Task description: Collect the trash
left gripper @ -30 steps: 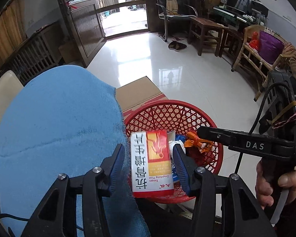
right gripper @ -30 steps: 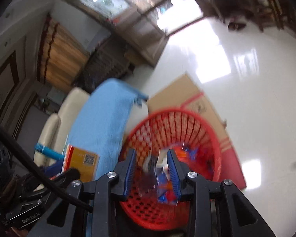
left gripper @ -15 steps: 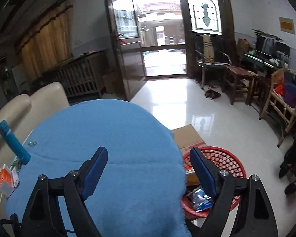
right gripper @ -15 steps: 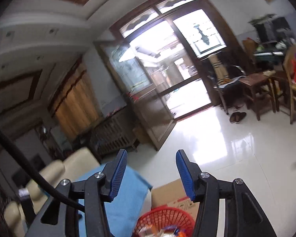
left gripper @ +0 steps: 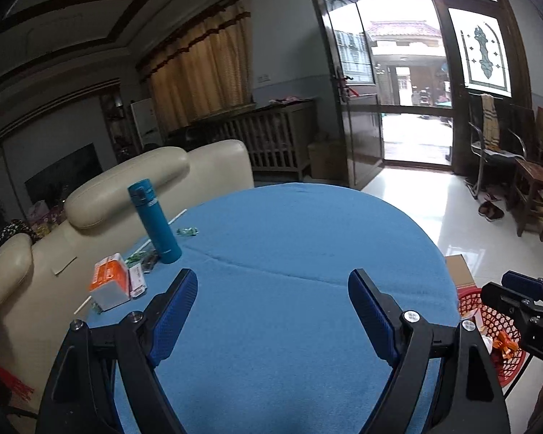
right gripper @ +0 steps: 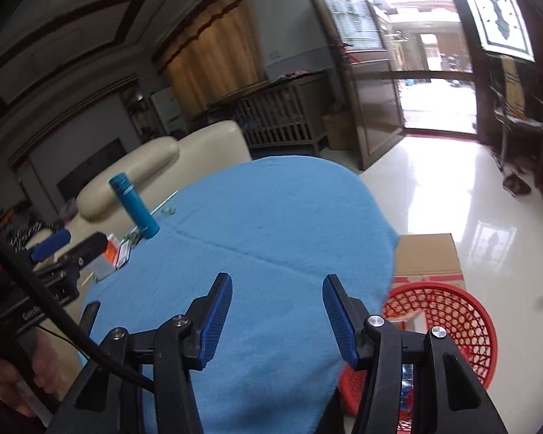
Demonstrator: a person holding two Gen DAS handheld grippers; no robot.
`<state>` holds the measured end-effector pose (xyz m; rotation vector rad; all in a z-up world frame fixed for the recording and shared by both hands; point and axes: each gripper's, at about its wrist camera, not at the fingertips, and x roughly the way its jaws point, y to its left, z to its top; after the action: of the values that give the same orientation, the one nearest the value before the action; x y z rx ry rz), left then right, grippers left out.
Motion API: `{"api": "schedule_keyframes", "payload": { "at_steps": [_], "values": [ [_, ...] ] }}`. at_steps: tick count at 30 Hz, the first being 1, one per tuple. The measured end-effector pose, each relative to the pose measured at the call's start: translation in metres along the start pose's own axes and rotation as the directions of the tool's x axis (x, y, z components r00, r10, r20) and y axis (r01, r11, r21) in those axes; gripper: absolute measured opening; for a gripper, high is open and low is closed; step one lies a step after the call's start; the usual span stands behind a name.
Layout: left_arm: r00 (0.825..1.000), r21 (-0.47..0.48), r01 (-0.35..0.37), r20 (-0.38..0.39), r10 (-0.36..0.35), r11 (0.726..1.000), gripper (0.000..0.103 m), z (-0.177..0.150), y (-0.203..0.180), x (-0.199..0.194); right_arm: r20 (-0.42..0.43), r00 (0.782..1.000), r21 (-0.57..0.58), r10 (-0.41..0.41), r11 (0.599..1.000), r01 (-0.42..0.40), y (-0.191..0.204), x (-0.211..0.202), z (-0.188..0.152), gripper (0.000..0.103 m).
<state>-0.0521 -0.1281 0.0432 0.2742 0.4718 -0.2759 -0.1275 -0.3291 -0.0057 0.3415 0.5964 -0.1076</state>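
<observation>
While both of my grippers hung over the blue table (left gripper: 289,289), neither carried anything: the left gripper (left gripper: 271,314) stood wide apart with only cloth showing between its pads, and the right gripper (right gripper: 277,320) was parted less widely and just as bare. Its jaws, like the left one's, had just been opening, with nothing between them. Part of the job looked done, since the red basket (right gripper: 463,325) on the floor at the table's edge, just beside a cardboard box (right gripper: 427,253), already held wrappers and a small carton. What I judged was left sat at the far left of the table, near the sofa (left gripper: 134,177): an orange box (left gripper: 108,282) with a slim white-and-pink pack against it, some small green scraps (left gripper: 187,231), and what seemed to be straws or thin sticks. A teal flask (left gripper: 155,222) stood upright among them; I took it for something to keep, not trash. My next reach would have to cross the table toward that cluster, well apart from the basket.
</observation>
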Motion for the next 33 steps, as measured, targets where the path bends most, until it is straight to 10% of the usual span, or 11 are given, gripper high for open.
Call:
{"api": "schedule_keyframes", "payload": {
  "at_steps": [33],
  "values": [
    [0.988,-0.122,-0.136,0.06,0.144,0.983,0.1,-0.023,0.093,-0.045,0.029,0.998,-0.184,0.062,0.981,-0.055,0.127,0.022,0.002,0.056]
  ]
}}
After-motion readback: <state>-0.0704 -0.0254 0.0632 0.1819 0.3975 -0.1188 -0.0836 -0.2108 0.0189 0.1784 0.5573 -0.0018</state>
